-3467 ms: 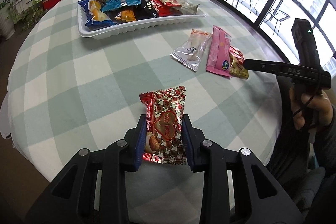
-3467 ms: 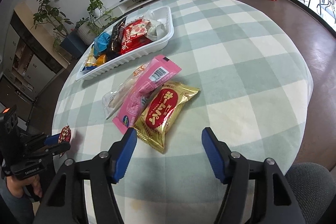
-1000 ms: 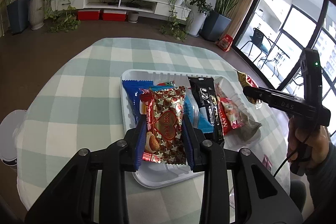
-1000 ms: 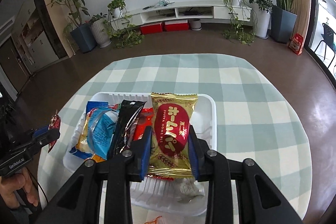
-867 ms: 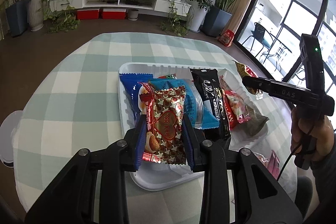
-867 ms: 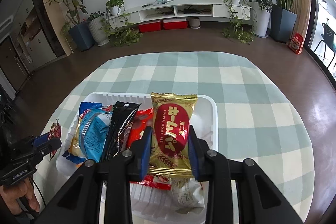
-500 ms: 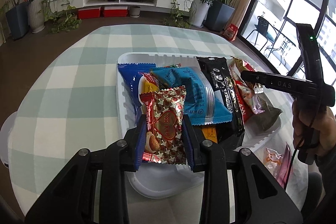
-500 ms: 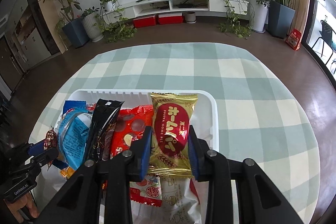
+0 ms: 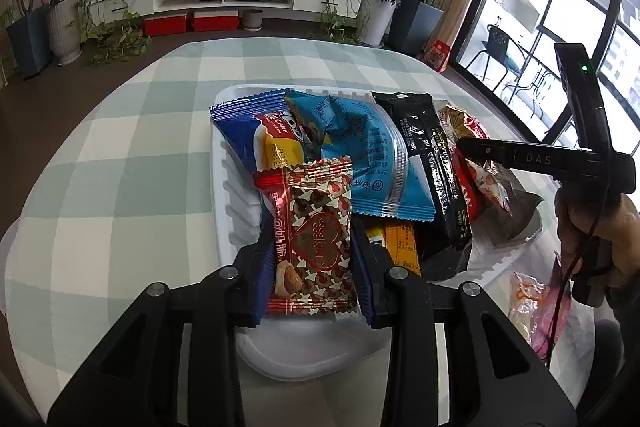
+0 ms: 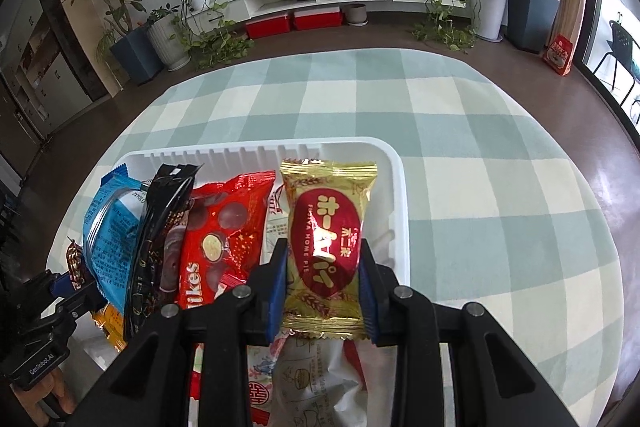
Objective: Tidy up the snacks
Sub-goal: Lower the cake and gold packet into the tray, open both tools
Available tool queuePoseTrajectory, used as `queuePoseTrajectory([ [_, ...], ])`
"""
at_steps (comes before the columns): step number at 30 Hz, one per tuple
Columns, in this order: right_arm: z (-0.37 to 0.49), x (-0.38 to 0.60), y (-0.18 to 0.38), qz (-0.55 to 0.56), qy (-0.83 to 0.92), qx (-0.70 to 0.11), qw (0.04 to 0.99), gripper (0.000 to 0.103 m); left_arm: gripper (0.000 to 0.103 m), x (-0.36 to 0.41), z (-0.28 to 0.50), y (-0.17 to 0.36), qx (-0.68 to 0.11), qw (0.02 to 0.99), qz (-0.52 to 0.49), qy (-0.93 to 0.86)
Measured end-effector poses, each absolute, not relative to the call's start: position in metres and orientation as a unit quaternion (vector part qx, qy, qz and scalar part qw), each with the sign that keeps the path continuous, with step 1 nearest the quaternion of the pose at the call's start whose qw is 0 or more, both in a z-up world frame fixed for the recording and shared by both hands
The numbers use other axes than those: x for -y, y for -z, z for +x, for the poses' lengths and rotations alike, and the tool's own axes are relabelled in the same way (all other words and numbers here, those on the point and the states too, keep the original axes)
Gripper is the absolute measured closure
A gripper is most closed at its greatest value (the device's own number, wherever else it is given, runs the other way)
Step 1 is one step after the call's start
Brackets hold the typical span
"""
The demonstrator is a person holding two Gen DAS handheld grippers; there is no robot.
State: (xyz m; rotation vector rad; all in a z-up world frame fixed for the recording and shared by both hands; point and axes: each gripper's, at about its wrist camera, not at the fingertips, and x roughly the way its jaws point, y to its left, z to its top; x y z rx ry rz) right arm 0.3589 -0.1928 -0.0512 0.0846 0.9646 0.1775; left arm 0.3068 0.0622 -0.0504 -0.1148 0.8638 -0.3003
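My left gripper (image 9: 312,251) is shut on a red and brown heart-print chocolate packet (image 9: 312,227) and holds it over the left end of the white tray (image 9: 230,203). My right gripper (image 10: 322,267) is shut on a gold and red pie packet (image 10: 326,239) over the right end of the white tray (image 10: 394,187). The tray holds several snacks: a dark blue cake packet (image 9: 252,131), a light blue packet (image 9: 368,155), a black packet (image 9: 432,163) and a red packet (image 10: 224,227). The right gripper also shows at the right of the left wrist view (image 9: 460,143).
The tray sits on a round table with a green and cream checked cloth (image 10: 500,187). A clear packet (image 9: 524,291) and a pink packet (image 9: 556,311) lie on the table beside the tray's near right corner. Plants and a TV shelf stand beyond the table.
Both grippers have moved closer to and lower over the tray, each still holding its packet. 3.5 s ago the right gripper was open and both packets were at the table.
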Motion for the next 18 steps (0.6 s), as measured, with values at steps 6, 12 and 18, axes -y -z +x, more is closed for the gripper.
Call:
queuePoseTrajectory([
  [6,0.355,0.192,0.048,0.039,-0.089,-0.458,0.883,0.050,0.057,-0.057,0.302,0.046,-0.405,0.900,-0.050,0.150],
  [12,0.349,0.187,0.040,0.017,-0.087,-0.448,0.889,0.046,0.055,-0.063,0.304,0.046,-0.399,0.904,-0.060,0.145],
  [18,0.340,0.192,0.027,0.021,-0.088,-0.436,0.895,0.035,0.038,-0.065,0.292,0.038,-0.381,0.911,-0.067,0.142],
])
